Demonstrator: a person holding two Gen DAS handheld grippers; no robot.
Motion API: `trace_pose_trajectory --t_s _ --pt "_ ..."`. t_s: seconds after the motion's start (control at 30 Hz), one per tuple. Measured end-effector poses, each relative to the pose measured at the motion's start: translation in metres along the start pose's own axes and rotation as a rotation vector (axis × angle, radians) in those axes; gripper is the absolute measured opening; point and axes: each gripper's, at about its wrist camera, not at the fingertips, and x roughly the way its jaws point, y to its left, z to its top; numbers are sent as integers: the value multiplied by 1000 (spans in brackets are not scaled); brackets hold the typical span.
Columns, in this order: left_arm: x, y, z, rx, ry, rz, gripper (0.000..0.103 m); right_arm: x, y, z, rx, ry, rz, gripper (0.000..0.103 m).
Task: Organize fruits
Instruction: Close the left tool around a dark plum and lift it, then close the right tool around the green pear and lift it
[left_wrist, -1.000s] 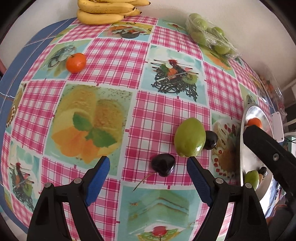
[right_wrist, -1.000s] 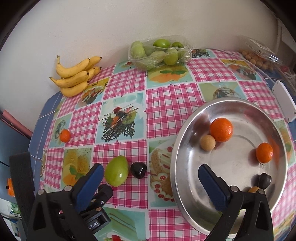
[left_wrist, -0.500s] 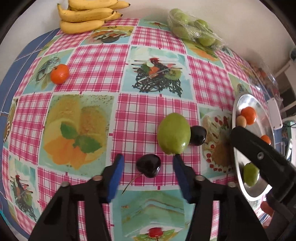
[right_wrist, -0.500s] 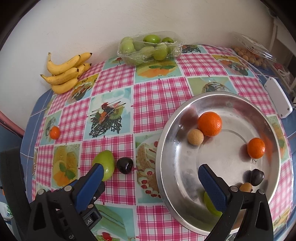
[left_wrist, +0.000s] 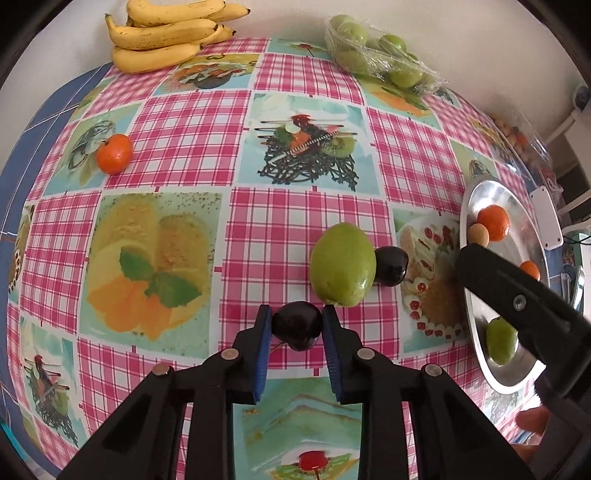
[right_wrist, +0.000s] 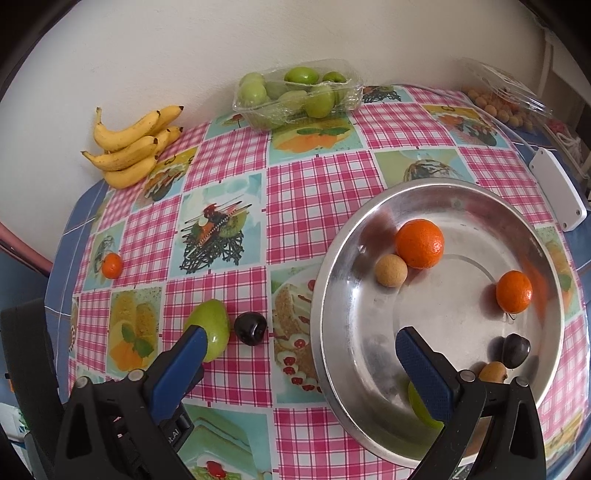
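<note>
Tablecloth (left_wrist: 295, 221) below, left gripper (left_wrist: 297, 325) jaws clamp cherry (left_wrist: 297, 325).

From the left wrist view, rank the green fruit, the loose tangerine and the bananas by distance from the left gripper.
1. Green fruit, just beyond the left gripper, to the right.
2. Loose tangerine, far left.
3. Bananas, at the wall.
</note>
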Motion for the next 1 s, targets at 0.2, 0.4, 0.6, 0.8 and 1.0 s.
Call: trace_pose_trajectory --t_s 0.2,0.4,0.6,0.8,1.0 --pt "-13 25 2 -100 -28 -4 28 -1 9 0 -41 -17 18 103" --pt "-28 71 2 -254 -60 -24 28 0 29 -2 -114 -34 64 103" --pt "-40 93 5 -321 -99 11 28 10 42 -5 -144 0 77 103" --pt "-46 95 8 -327 -115 -9 28 10 44 -1 -114 -23 92 102" --pt "-47 95 9 -334 -113 -28 28 14 62 -1 -163 -32 80 81"
